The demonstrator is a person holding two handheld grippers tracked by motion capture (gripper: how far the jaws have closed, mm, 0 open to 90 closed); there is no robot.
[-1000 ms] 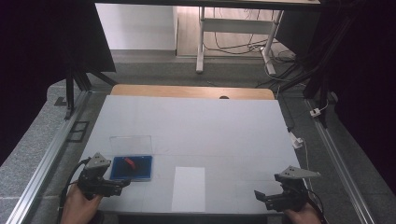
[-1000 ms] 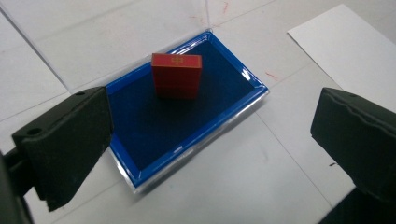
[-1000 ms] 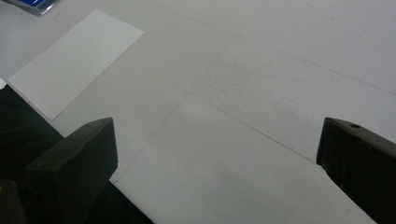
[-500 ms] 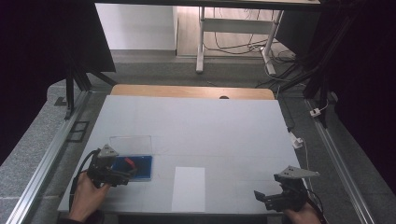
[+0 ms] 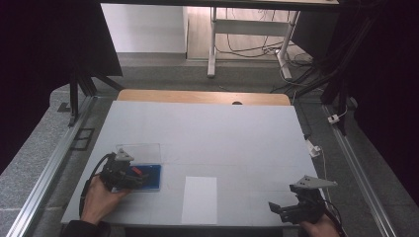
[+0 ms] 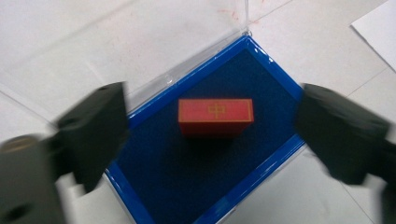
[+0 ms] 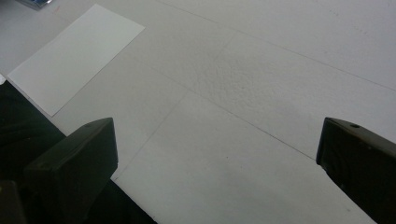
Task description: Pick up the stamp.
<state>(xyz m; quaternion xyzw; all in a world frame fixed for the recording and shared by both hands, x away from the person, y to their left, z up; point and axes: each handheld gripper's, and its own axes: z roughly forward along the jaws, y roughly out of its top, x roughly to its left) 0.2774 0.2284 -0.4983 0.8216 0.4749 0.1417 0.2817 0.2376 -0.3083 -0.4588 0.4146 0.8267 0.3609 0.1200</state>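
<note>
A shallow blue tray (image 6: 273,161) with a dark blue felt lining lies near the left front of the table, and a clear plastic lid (image 5: 139,150) stands open along its far edge. In the tray lies one red block (image 6: 215,115) with a gold mark on its top face, flat on the felt near the middle and clear of the tray walls. In the high view the block (image 5: 136,171) shows as a small red patch just ahead of the left gripper.

The table top (image 5: 207,133) is covered in pale white sheeting with faint seams, and a strip of bare wood (image 5: 197,96) shows at its far edge. A white sheet of paper (image 5: 199,199) lies flat near the front centre, between the two grippers and well apart from the tray. Metal rails run along both sides of the table; beyond it are a grey floor, a white stand's legs and loose cables.

The left gripper (image 6: 210,140), held in the person's left hand (image 5: 99,197), hangs over the tray and points down at it. Its jaws have just been closing, yet they stand apart, one on either side of the red block, touching neither it nor the felt. The right gripper (image 5: 286,210) rests at the front right corner, its jaws wide apart over bare sheeting with nothing between them.
</note>
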